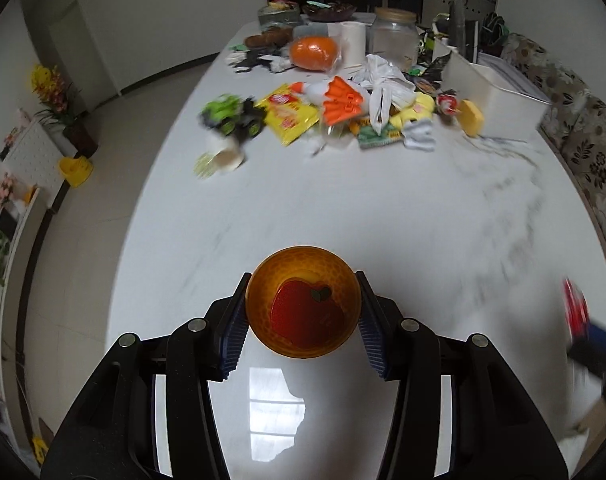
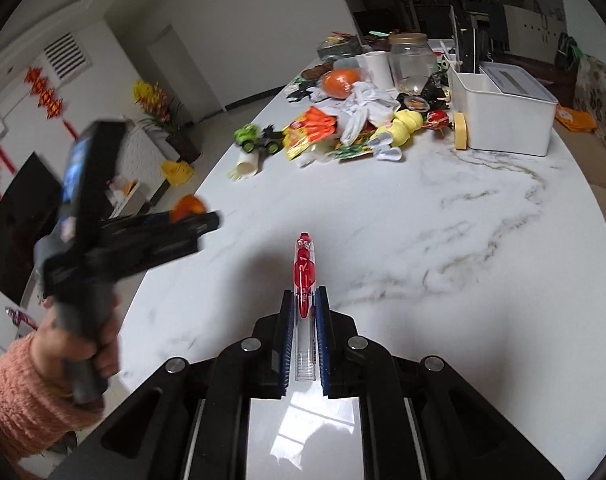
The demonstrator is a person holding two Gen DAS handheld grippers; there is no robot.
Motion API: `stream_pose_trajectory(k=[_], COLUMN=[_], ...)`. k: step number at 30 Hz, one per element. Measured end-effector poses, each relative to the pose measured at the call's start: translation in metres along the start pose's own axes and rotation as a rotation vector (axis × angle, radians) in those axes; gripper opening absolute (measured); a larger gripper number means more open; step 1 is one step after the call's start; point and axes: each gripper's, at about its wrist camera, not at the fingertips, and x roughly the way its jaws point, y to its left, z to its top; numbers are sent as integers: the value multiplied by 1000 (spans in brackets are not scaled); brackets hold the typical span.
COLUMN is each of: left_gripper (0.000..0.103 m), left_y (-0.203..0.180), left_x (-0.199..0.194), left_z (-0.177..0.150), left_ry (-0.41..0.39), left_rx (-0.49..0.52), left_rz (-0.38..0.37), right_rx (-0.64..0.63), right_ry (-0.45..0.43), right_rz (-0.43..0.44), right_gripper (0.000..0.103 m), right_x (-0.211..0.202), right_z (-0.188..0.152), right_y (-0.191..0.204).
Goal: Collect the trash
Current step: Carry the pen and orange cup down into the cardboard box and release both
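Note:
My left gripper (image 1: 303, 280) is shut on a small orange translucent cup (image 1: 303, 302) with a red apple shape in its bottom, the ribbed pads pressing both sides above the white marble table (image 1: 343, 208). In the right wrist view the same left gripper (image 2: 199, 220) shows blurred at the left, held by a hand (image 2: 103, 344) in a fuzzy pink sleeve, with the cup (image 2: 188, 207) at its tips. My right gripper (image 2: 305, 292) is shut on a red pen (image 2: 305, 276) with a clear barrel, pointing forward. A trash pile lies far across the table: a yellow snack wrapper (image 1: 289, 114), a white plastic bag (image 1: 383, 80) and a tipped paper cup (image 1: 223, 158).
A white plastic bin (image 1: 499, 100) stands at the table's far right, beside a yellow roll (image 1: 473, 116). A green toy truck (image 1: 233, 114), a glass jar (image 1: 393, 36) and an orange bag (image 1: 313, 52) sit near the pile. A flowered sofa (image 1: 591, 152) runs along the right side.

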Motion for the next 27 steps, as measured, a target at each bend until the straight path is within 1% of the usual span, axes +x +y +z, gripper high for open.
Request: stream_pose_trajectory(k=[3,5,6,9,12,15,17,19,23,24,27], left_gripper=[48,48,48,48,48,48,48,48,48,48,48], left_y=[12,17,20,24,24,22,19,16,-1,-5,-21], left_x=[-36,-59,-65,-73,-71,-58,-41,-18,37,50,98], left_z=[-41,-73,-83,-129,-176,-220,-246,-268,-302,-312,-346], left_ry=[26,36,43,119,208,304,380,459,541,555,612], left_rx=[-21,-23,-26,-25,-7,16,24,10,29,28,47], left_rz=[-27,-26,-30,-61,-80,-96,-114,-134,-137,-147,-142], right_rx=[-10,-20,-24,-18,-5,-8,14,16,61,65,91], right_ry=[22,45,60,122,207,298,360,403,473,479,491], right_rz=[2,3,2,28,41,33,30,8,-27,-43,-92], right_gripper=[11,11,11,11,11,10,10,10,11,11,11], right_x=[-21,-32,-36,-44,-41,-31,-19,-5,38,49,86], right_z=[-24,-43,-53,-92,-131,-173,-200,-220,-267,-276,-305], right_y=[19,30,35,50,61,70,68,64,45,39,17])
